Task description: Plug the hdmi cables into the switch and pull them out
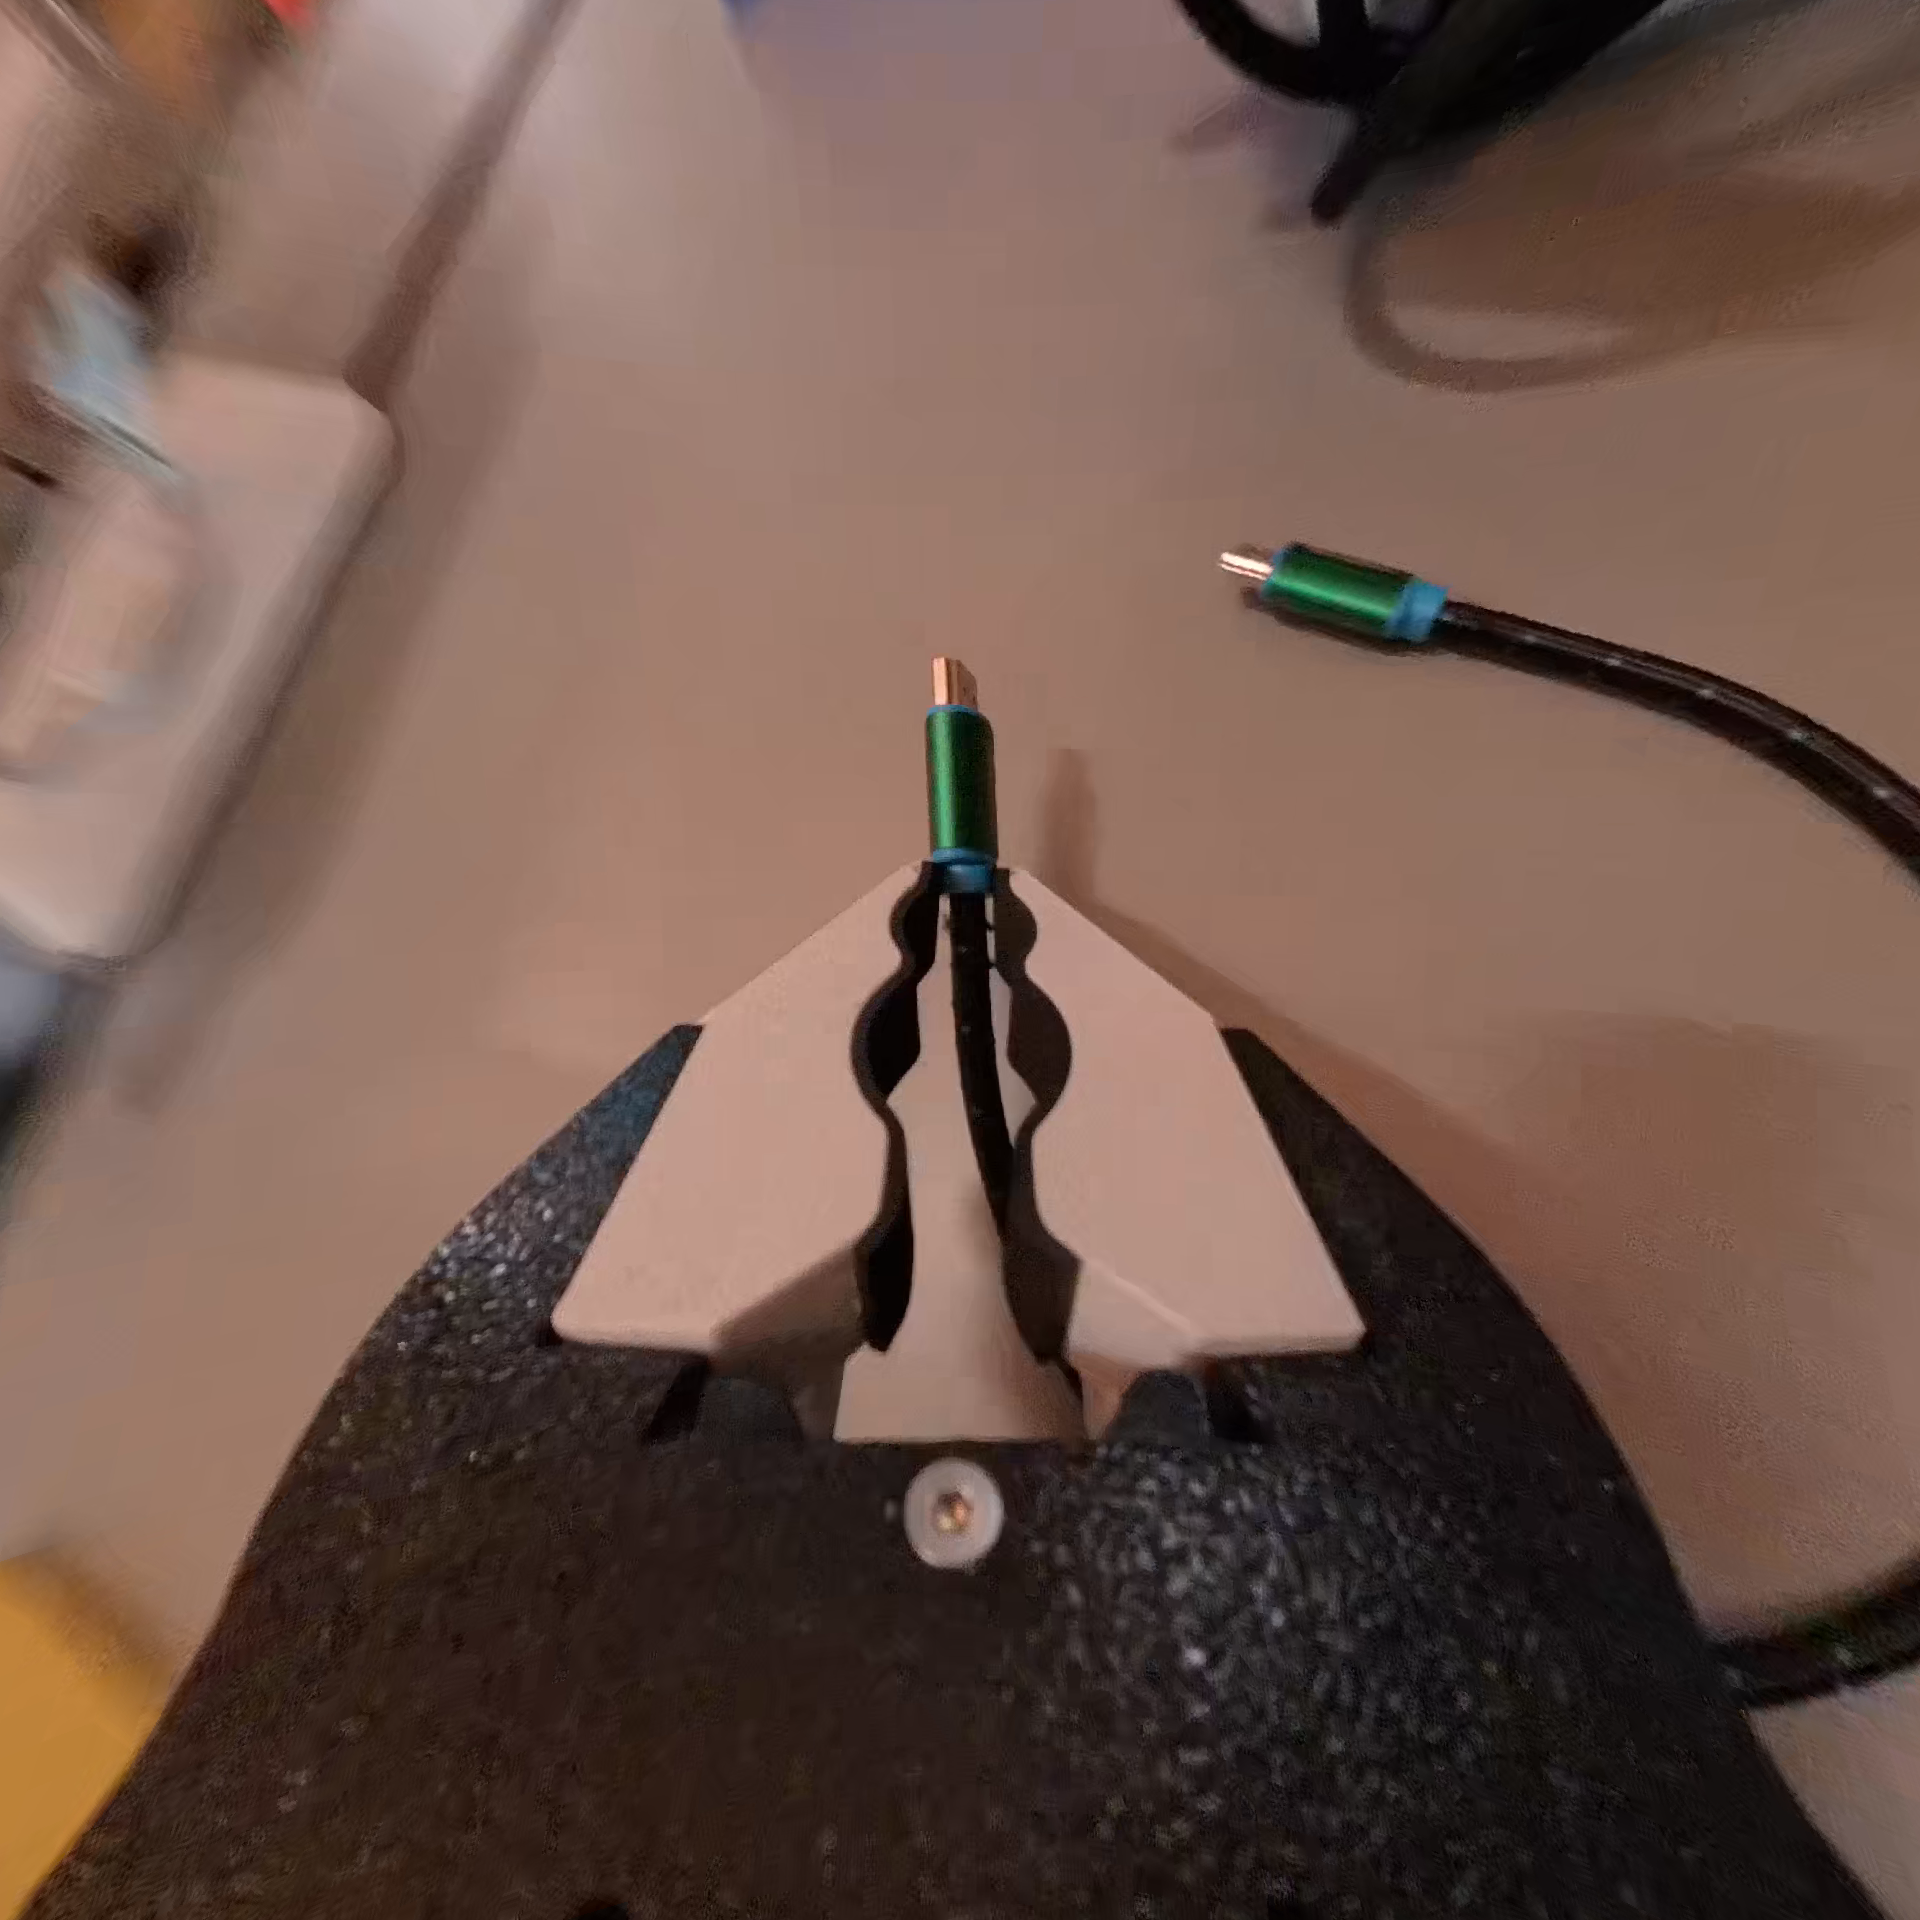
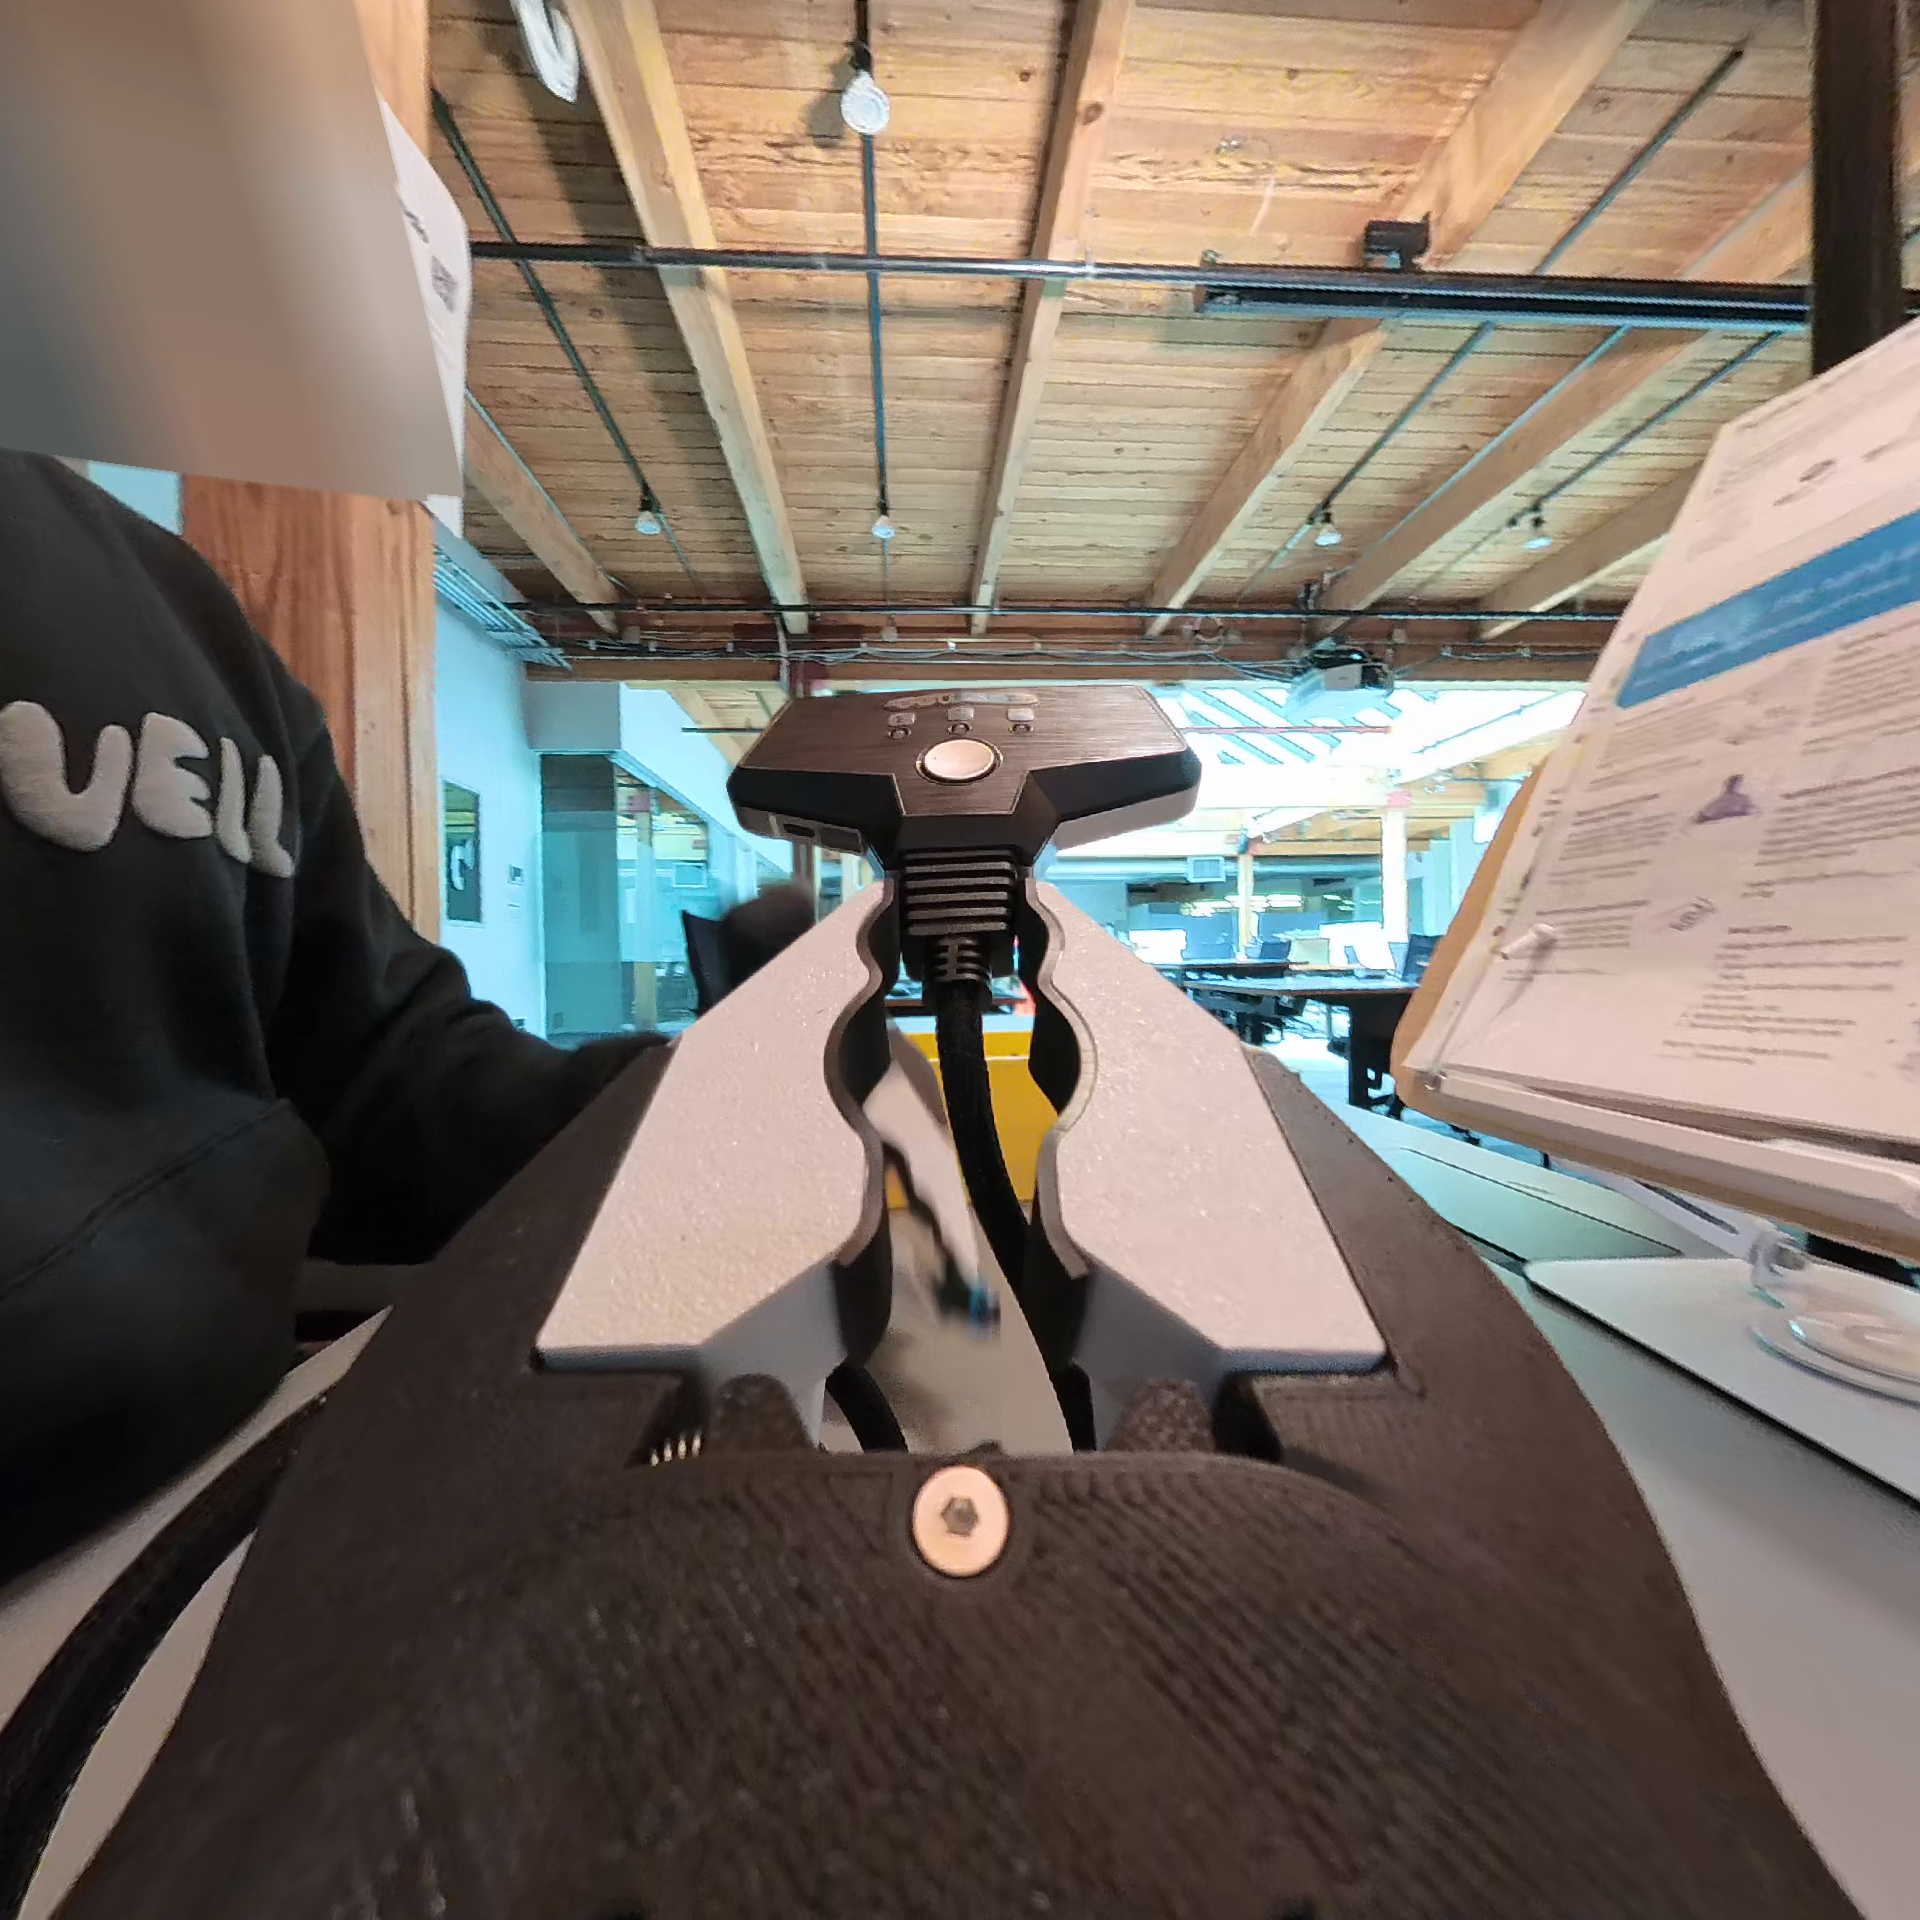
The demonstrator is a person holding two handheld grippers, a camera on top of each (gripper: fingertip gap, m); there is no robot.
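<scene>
Green anodised metal sheathes the plug of the HDMI cable (image 1: 961,784) that is pinched at the tip of the left gripper (image 1: 964,873), the jaws being pressed together on the blue collar just behind the shell. Its gold connector is pointed away from the camera, above the tan tabletop (image 1: 727,499), and its black braided cord is seen running back between the pale fingers (image 1: 769,1122). A second HDMI cable (image 1: 1340,590), of the same green and blue make, is seen lying on the table to the right, well apart from the held one, with its cord curving off toward the lower right edge. At the upper right a dark bundle of cables (image 1: 1382,83) is partly shown (blurred, so little more can be told).

In the right wrist view the black switch (image 2: 961,764) is held up in the air by the right gripper (image 2: 958,904), whose jaws are closed on the ribbed strain relief at its base. A round silver button is set on its top face, and an empty port is visible on its left side. Its own black cord is seen hanging down between the fingers. To the left a person in a dark sweatshirt (image 2: 156,987) is seen, and to the right a stand holding printed pages (image 2: 1714,831).
</scene>
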